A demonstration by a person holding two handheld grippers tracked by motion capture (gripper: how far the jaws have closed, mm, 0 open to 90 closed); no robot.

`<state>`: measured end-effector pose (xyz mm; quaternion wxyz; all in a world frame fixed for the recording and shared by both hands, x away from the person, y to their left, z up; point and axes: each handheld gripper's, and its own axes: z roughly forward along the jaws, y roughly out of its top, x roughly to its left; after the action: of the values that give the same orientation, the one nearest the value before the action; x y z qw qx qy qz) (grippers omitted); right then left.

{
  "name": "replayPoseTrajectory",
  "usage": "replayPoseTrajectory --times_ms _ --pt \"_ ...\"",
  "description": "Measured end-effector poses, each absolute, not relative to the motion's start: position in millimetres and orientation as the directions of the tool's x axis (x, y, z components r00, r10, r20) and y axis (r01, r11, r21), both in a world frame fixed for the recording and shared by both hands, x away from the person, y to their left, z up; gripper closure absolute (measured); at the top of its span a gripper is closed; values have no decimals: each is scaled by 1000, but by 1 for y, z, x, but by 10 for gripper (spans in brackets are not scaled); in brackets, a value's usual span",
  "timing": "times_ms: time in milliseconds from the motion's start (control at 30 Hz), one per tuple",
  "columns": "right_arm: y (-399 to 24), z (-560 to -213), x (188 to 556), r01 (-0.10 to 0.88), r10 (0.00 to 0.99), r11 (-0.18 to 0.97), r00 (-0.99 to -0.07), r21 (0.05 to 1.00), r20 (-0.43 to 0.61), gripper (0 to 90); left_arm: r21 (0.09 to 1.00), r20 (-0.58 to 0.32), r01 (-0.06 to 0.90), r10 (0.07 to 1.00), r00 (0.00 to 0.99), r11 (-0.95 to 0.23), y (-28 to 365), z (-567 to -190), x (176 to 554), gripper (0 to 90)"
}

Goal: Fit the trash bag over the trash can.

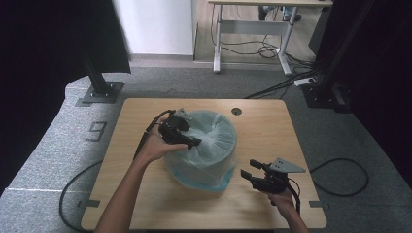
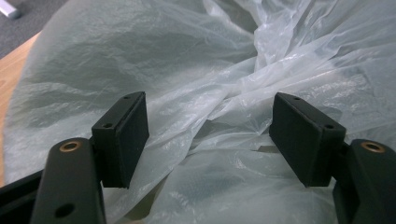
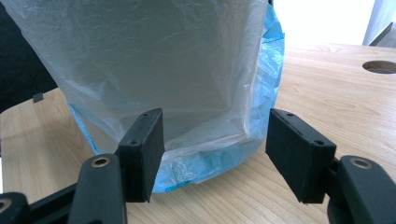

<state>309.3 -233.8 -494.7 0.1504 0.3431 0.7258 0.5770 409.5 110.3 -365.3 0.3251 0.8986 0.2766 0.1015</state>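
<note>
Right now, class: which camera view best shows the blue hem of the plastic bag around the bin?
The right gripper view: the blue hem runs down the bin's side and bunches on the table. The high view shows it small at the base; the left gripper view shows pale crumpled film.

A light wooden table (image 1: 145, 194) with rounded corners stands on grey carpet (image 1: 43, 160). Near its far edge is a round cable hole (image 1: 236, 111) (it also shows in the right gripper view). One thing stands directly on the top, about at its middle: a bin (image 1: 204, 155) draped in a pale, see-through bag (image 1: 218, 138), whose blue hem (image 3: 205, 168) is bunched on the wood around the bin's foot.
</note>
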Motion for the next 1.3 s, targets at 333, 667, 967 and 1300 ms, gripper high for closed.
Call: replayPoseTrajectory --times_ms 333,667,967,1300 --pt "-237 -495 309 324 677 94 -714 941 178 363 680 8 390 538 843 -621 94 -349 409 287" --pt "-237 -494 309 321 676 97 -716 942 175 363 681 -20 405 537 844 -610 70 -341 433 265" --pt "-238 -494 309 321 677 95 -715 942 175 365 596 -36 436 520 853 -674 53 -357 446 247" --pt "-239 -494 308 318 678 98 -715 943 171 366 488 -17 461 519 854 -742 37 -374 453 245"
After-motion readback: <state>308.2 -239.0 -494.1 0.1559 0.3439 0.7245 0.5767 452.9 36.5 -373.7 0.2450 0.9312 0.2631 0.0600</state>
